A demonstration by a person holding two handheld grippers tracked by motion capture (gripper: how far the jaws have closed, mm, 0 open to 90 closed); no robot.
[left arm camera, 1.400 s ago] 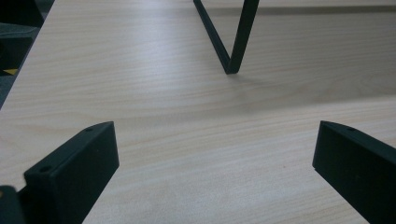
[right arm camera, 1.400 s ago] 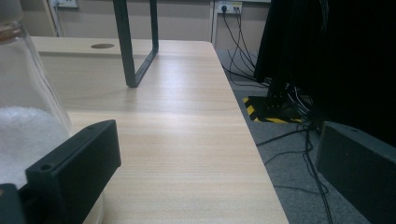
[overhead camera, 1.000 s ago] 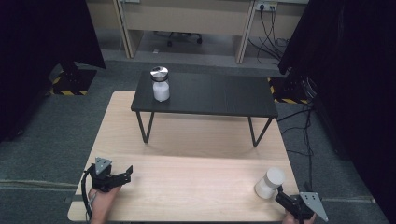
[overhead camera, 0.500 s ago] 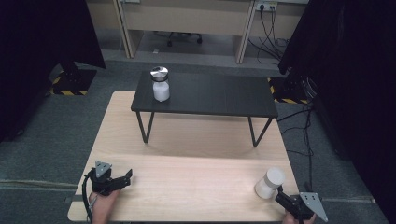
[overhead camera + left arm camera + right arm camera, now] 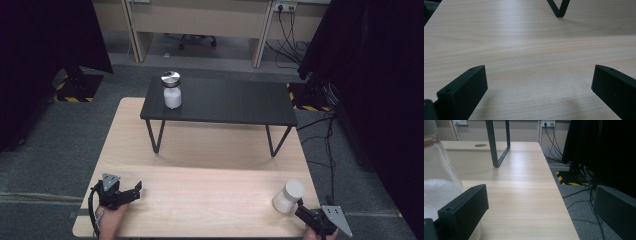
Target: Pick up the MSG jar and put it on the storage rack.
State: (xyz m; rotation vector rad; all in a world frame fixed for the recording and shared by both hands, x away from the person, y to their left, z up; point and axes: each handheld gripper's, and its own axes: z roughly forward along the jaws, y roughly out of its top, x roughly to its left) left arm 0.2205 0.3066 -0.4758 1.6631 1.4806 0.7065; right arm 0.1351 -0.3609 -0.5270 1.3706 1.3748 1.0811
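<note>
left tool [image 5: 131,191] rests at the worktop's [image 5: 210,200] near left corner, right tool [image 5: 301,212] at the near right, just behind an upright white jar [image 5: 289,196]; a second jar [image 5: 171,90] stands upright on the black raised table [image 5: 235,102]. left gripper view: jaws wide apart over bare wood. right gripper view: jaws apart, the jar [image 5: 439,192] cut off at the left edge, beside the left jaw, not between them.

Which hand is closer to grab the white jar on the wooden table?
The right gripper: its open jaws sit just beside the white jar with a white lid, while the left gripper is far across the light wooden table.
</note>
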